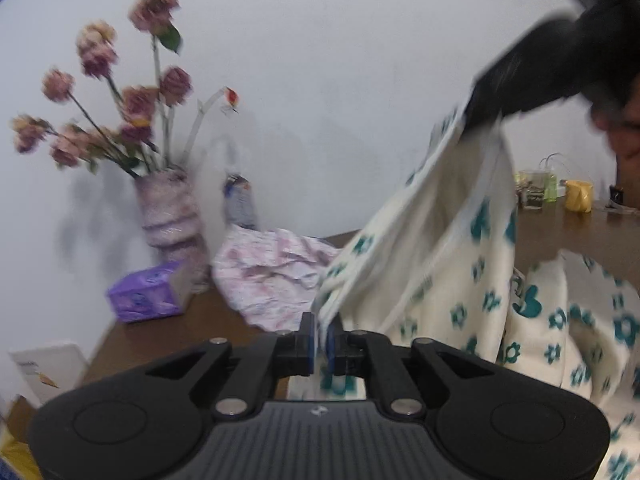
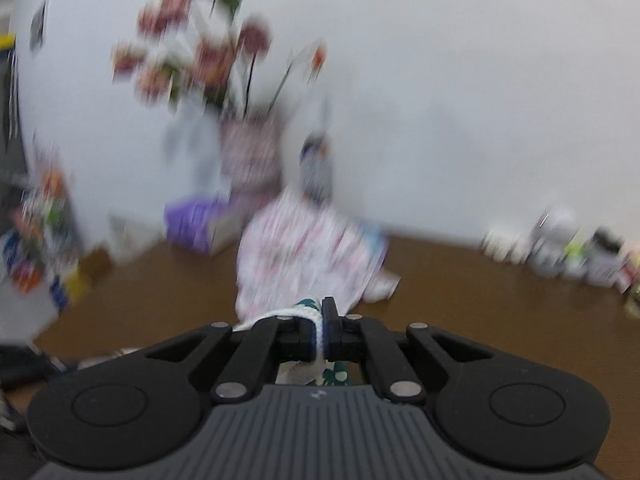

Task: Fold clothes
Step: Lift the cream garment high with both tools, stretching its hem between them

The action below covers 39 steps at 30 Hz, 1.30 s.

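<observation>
1. The left gripper point(image 1: 320, 340) is seen at lower centre of the left wrist view, its fingers closed onto an edge of the cream garment point(image 1: 440, 256) (teal flower print).
2. The garment is held raised at centre right of that view, stretched up to the right gripper point(image 1: 486, 114) at upper right; its lower part is draped at lower right.
3. In the right wrist view, the right gripper point(image 2: 322, 334) is shown pinched shut on a white corded hem of the garment point(image 2: 316, 332).
4. A crumpled pink cloth point(image 1: 276, 276) is laid on the brown table point(image 1: 168, 336), beside a vase of flowers point(image 1: 170, 216) and a purple box point(image 1: 148, 298).
5. The right wrist view is heavily blurred.
</observation>
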Each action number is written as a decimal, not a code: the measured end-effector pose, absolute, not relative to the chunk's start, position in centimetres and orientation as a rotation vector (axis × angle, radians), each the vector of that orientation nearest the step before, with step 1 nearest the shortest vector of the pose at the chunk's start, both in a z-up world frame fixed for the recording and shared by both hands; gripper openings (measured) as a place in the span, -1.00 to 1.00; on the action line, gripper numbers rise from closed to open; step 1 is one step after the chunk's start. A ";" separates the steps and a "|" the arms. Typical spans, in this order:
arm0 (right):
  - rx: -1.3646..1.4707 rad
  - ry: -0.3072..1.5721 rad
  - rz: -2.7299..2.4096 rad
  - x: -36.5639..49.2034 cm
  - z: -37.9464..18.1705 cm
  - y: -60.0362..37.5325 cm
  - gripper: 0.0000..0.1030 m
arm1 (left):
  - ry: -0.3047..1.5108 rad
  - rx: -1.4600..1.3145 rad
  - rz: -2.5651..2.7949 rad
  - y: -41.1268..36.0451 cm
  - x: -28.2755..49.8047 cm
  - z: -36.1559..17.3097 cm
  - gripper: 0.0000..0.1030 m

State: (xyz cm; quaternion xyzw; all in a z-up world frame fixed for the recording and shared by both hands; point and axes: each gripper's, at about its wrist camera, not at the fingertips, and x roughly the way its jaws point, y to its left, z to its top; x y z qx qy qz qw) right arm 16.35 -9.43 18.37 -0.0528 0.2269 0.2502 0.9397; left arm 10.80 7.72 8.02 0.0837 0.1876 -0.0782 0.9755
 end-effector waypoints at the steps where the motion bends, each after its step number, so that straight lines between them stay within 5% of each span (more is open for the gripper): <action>1: -0.092 0.435 0.509 16.0 19.4 -10.1 -0.95 | 0.388 0.142 -0.177 7.5 11.5 8.2 -0.74; 6: -0.045 0.362 0.473 15.0 22.2 -12.9 -0.95 | 0.423 0.056 -0.225 5.9 14.3 8.9 -0.73; 8: -0.020 0.352 0.468 14.9 22.1 -14.0 -0.95 | 0.435 0.031 -0.247 5.4 15.1 9.3 -0.94; 12: -0.004 0.349 0.430 14.9 21.9 -16.1 -0.95 | 0.365 0.073 -0.219 4.8 16.4 12.6 -0.97; 22: 0.057 0.130 0.278 15.9 34.9 -19.7 -0.96 | -0.071 0.145 -0.089 3.0 15.6 38.1 -0.97; 27: 0.043 -0.078 0.200 13.0 43.5 -20.6 -0.95 | -0.284 0.177 -0.030 1.3 10.4 45.9 -0.97; 39: 0.010 -0.062 0.184 10.8 45.7 -21.4 -0.95 | -0.222 0.238 -0.038 -0.3 8.9 44.9 -0.96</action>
